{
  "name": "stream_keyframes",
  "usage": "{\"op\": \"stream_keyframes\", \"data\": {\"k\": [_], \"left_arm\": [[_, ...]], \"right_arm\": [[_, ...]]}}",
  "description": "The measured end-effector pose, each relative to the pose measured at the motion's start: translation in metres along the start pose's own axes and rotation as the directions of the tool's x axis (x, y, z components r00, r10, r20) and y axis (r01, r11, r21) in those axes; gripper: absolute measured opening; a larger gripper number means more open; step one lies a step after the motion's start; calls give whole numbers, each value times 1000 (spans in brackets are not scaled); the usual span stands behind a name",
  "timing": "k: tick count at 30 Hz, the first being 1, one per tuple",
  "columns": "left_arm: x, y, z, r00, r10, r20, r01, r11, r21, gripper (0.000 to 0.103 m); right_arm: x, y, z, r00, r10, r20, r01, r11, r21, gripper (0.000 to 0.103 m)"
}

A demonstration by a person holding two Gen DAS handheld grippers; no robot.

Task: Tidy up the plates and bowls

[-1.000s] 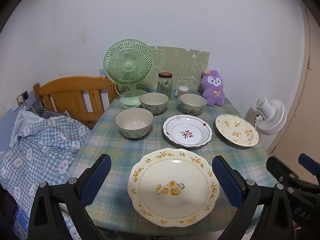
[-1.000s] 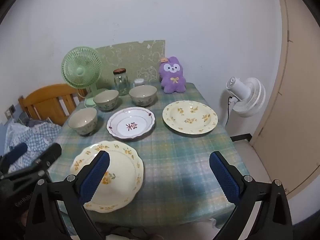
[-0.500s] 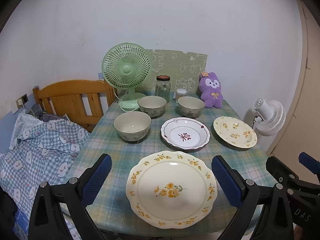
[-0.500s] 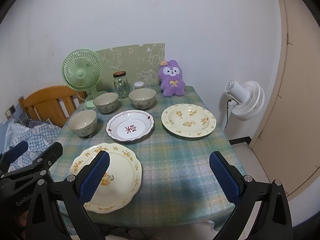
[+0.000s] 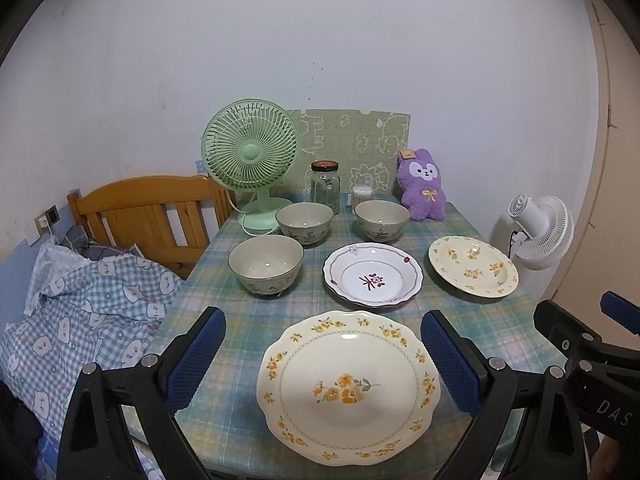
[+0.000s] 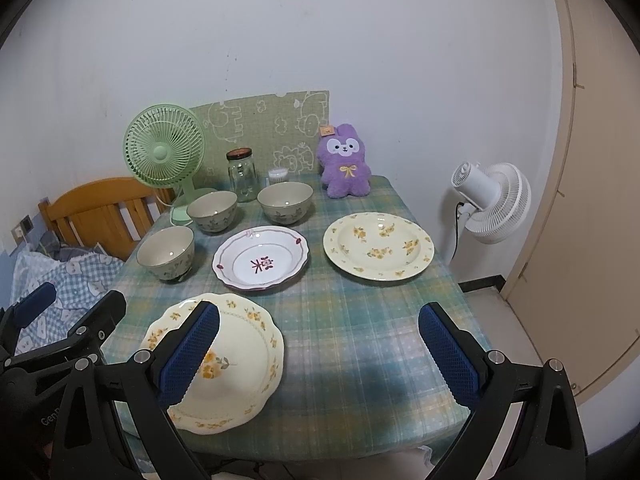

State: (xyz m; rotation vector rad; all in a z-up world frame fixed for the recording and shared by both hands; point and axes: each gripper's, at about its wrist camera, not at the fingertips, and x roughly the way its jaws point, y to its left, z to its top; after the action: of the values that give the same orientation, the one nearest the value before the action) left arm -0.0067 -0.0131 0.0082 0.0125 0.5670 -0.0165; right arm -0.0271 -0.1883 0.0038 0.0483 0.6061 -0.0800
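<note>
Three bowls (image 5: 265, 263) (all empty) and three bare plates (image 5: 348, 387) lie apart; both tools (image 5: 323, 360) (image 6: 319, 354) gape wide.

A home bedroom: wooden bed (image 5: 148, 208), plush rabbit (image 5: 424, 186), dishes on clothed table (image 5: 480, 312).

Left gripper (image 5: 323, 360) and right gripper (image 6: 319, 354) side by side, jaws spread wide

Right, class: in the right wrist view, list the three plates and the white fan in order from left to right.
Scalloped yellow-flower plate → red-rimmed white plate → round yellow-flower plate → white fan, which stands off the table.
</note>
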Motion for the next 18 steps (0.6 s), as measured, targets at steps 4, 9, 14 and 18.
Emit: {"op": "stream_keyframes", "data": {"k": [4,9,14,18], "left_arm": [[0,0,1,1000,-3,-2,3,1000,-2,99],[2,0,1,1000,-4,-3,4,1000,-4,99],[2,-1,1,1000,-3,-3,2,1000,-4,99],[2,0,1,1000,-3,-5,3,1000,-4,99]], "right_arm": [[2,-1,2,1000,-1,-5,1,1000,1,101],[3,-1,2,1000,-2,-6,2,1000,0,101],[4,-2,1,1000,-1,-6,1,1000,0,101],[6,-3,1,1000,-1,-12,1,1000,0,101]]}}
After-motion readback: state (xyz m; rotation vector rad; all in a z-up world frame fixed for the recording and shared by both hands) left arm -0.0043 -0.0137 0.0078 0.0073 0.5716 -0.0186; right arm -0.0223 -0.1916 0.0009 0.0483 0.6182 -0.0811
